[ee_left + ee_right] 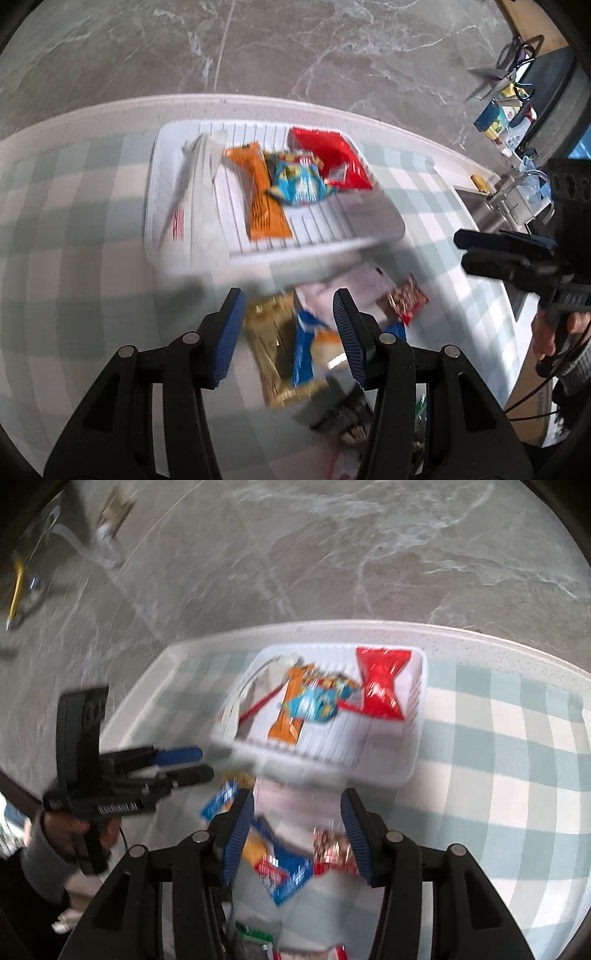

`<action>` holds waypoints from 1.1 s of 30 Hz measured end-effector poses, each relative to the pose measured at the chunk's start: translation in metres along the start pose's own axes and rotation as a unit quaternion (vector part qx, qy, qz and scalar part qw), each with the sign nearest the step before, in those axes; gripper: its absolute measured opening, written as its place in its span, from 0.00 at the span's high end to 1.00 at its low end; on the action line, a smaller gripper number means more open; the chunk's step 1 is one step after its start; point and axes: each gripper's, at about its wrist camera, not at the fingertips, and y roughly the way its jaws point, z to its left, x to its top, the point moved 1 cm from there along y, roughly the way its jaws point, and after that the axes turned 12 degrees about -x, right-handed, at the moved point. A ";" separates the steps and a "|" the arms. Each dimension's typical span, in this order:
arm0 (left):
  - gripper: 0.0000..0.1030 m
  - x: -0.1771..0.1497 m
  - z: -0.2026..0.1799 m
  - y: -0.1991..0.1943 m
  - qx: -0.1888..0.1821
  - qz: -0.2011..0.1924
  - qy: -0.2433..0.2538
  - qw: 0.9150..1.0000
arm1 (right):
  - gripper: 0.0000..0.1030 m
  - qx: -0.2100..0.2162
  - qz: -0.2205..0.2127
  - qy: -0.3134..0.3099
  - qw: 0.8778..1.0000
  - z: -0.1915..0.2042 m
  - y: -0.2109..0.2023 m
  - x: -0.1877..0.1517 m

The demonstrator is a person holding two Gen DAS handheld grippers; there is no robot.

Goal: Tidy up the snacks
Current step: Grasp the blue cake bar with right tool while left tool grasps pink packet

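Observation:
A white slatted tray [373, 225] [413, 753] sits on the checked tablecloth. It holds a red packet [332, 157] [382, 686], an orange packet [264, 199] [290, 723], a blue packet [299, 179] [314, 701] and a white packet [201, 177]. A loose pile lies in front of it: a gold packet [271, 339], a blue packet [310, 350] [291, 871], a white packet [354, 288] and a small red one [408, 299] [334, 849]. My left gripper [288, 325] is open and empty above the pile. My right gripper [297, 830] is open and empty above it too, and shows in the left view [491, 254].
A sink with a tap [513, 195] lies at the table's right end. Scissors [498, 79] and bottles [502, 122] are beyond it. Marble floor [332, 554] lies past the table's far edge. More packets [351, 417] [255, 934] lie near me.

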 end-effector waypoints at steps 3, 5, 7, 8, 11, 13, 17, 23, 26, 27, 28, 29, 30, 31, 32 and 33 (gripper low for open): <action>0.54 -0.017 -0.003 -0.007 -0.001 0.001 -0.010 1.000 | 0.49 -0.016 0.011 -0.060 0.998 0.019 0.006 -0.017; 0.53 -0.026 -0.005 -0.011 -0.003 0.003 -0.015 1.000 | 0.49 -0.031 0.018 -0.119 0.992 0.038 0.015 -0.028; 0.53 -0.037 -0.007 -0.016 -0.001 0.005 -0.017 1.000 | 0.49 -0.043 0.021 -0.164 0.985 0.053 0.023 -0.036; 0.53 -0.040 -0.007 -0.017 -0.001 0.006 -0.019 1.000 | 0.49 -0.050 0.023 -0.187 0.981 0.061 0.027 -0.039; 0.53 -0.055 -0.006 -0.027 -0.001 0.006 -0.030 1.000 | 0.49 -0.062 0.027 -0.246 0.967 0.080 0.038 -0.046; 0.53 -0.067 -0.005 -0.035 -0.002 0.005 -0.037 0.999 | 0.49 -0.070 0.031 -0.274 0.959 0.088 0.045 -0.049; 0.52 -0.088 -0.006 -0.044 -0.004 0.012 -0.049 0.999 | 0.49 -0.081 0.037 -0.311 0.946 0.097 0.056 -0.049; 0.52 -0.121 -0.018 -0.039 -0.014 0.042 -0.052 0.998 | 0.57 -0.081 0.050 -0.335 0.938 0.103 0.071 -0.050; 0.52 -0.134 -0.027 -0.034 -0.014 0.055 -0.046 0.997 | 0.68 -0.078 0.054 -0.333 0.938 0.103 0.076 -0.052; 0.52 -0.138 -0.030 -0.032 -0.015 0.059 -0.046 0.997 | 0.69 -0.077 0.052 -0.333 0.938 0.103 0.076 -0.053; 0.52 -0.142 -0.033 -0.031 -0.016 0.061 -0.045 0.997 | 0.70 -0.078 0.051 -0.333 0.938 0.104 0.075 -0.054; 0.52 -0.145 -0.037 -0.029 -0.017 0.063 -0.043 0.997 | 0.70 -0.078 0.051 -0.334 0.938 0.104 0.074 -0.055; 0.52 -0.147 -0.040 -0.027 -0.018 0.065 -0.042 0.997 | 0.71 -0.076 0.052 -0.334 0.938 0.104 0.073 -0.057; 0.52 -0.148 -0.042 -0.025 -0.019 0.068 -0.042 0.997 | 0.71 -0.074 0.052 -0.333 0.939 0.104 0.071 -0.059; 0.52 -0.150 -0.045 -0.022 -0.020 0.072 -0.042 0.996 | 0.71 -0.073 0.052 -0.332 0.939 0.104 0.070 -0.060; 0.52 -0.151 -0.047 -0.020 -0.020 0.074 -0.043 0.996 | 0.71 -0.073 0.052 -0.330 0.940 0.103 0.069 -0.061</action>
